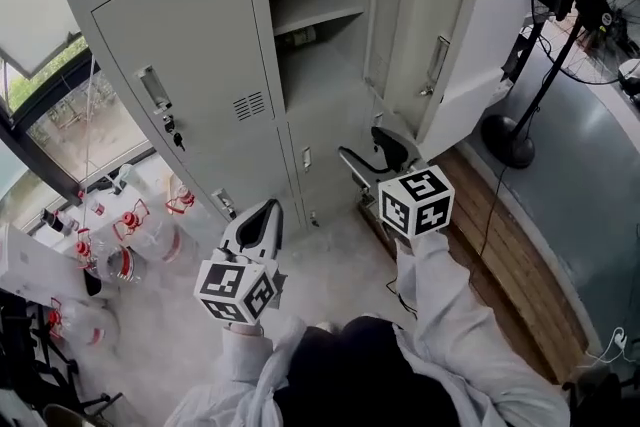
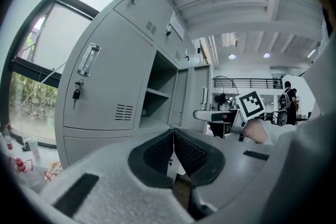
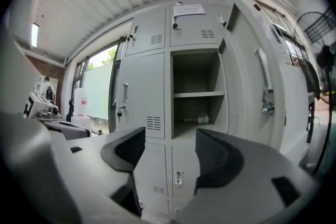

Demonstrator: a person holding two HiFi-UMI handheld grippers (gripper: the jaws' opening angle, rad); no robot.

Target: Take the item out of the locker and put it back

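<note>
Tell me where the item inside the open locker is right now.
In the right gripper view, the small item lies at the back of the open locker, under its shelf, right of the closed door with the key.

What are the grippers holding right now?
Nothing. The left gripper is shut with nothing between its jaws, the right gripper is open and empty. The item lies inside the open locker.

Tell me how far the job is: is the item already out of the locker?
Done: the locker door stands open. In hand: nothing; the right gripper is open and empty, the left gripper shut and empty. Left: the item, seemingly a small bottle, lies under the shelf; taking it out and returning it remain.
</note>
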